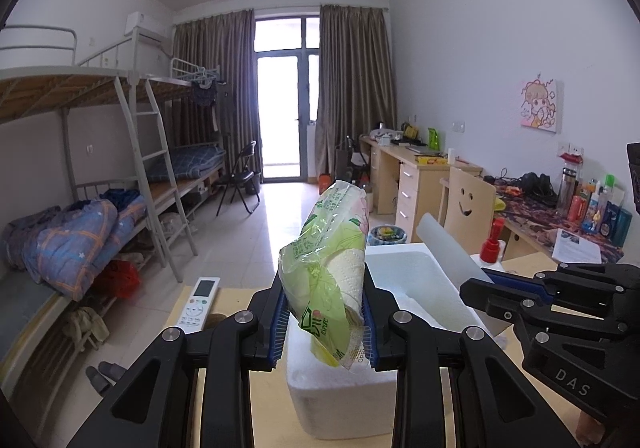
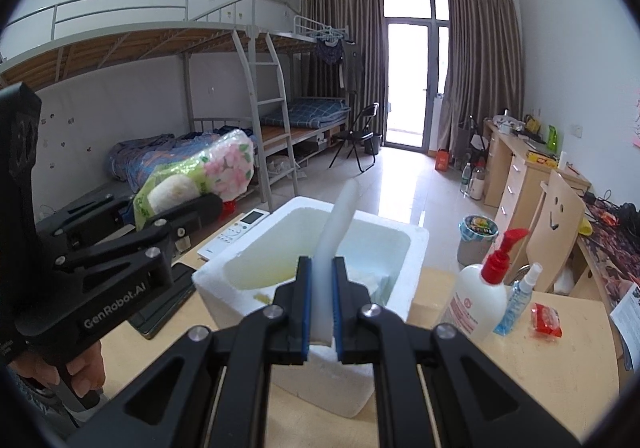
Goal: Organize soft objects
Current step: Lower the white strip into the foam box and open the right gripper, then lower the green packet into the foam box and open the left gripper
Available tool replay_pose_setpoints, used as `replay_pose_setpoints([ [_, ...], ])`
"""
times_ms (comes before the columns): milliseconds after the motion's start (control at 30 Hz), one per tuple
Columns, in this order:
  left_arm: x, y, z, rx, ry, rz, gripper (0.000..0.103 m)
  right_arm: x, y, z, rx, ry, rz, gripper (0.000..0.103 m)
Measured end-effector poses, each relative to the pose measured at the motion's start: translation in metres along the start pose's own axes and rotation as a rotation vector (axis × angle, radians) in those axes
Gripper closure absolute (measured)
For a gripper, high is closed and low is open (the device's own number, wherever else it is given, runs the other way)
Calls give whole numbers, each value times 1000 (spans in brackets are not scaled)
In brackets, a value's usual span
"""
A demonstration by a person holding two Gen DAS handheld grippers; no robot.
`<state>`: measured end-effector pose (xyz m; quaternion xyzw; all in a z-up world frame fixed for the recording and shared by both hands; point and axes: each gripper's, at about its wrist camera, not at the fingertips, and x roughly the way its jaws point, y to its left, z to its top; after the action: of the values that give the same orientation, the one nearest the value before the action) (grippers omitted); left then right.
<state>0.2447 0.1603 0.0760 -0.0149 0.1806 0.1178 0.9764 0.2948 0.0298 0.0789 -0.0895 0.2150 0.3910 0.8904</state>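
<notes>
Clearly the pack of paper rolls (image 1: 332, 268), wrapped in thin green plastic film, sits upright between the pads of the left hand-held gripper (image 1: 326, 322), which is clenched on its lower half and carries it above the near edge of the white foam box (image 1: 416, 280). It looks light and squashy: the rolls give under pressure and the glossy film could slip, so a hold across the firm middle of a roll seems safer than on loose wrapper. The right hand-held gripper (image 2: 322, 308) is clamped tight on a white foam sheet (image 2: 340, 216), thin, pale and bendy, which stands up over the box's opening; I judge it weightless and easily creased, best pinched near one end as it is. Around the box, the desk (image 2: 500, 376) carries a remote control (image 1: 199, 302) on the left, a pump bottle (image 2: 480, 296), a small spray bottle (image 2: 518, 298) and a red packet (image 2: 546, 320) on the right.
</notes>
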Motion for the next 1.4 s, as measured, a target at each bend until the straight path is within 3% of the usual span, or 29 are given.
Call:
replay_pose_setpoints([
  [367, 16, 4, 7, -2, 11, 34, 71, 33, -5, 7, -6, 41, 13, 91],
  [1067, 16, 4, 9, -11, 28, 92, 71, 59, -8, 12, -9, 102, 51, 91],
  [1133, 16, 4, 9, -13, 29, 92, 71, 61, -8, 12, -11, 117, 40, 81],
  [1167, 16, 4, 9, -14, 30, 92, 71, 61, -8, 12, -17, 120, 33, 64],
  [1200, 16, 4, 9, -16, 30, 93, 71, 60, -8, 12, -18, 113, 26, 39],
  [1267, 15, 5, 8, -20, 31, 95, 71, 55, -8, 10, -16, 88, 5, 13],
  [1400, 16, 7, 9, -30, 38, 97, 71, 42, -10, 12, -12, 53, -5, 10],
])
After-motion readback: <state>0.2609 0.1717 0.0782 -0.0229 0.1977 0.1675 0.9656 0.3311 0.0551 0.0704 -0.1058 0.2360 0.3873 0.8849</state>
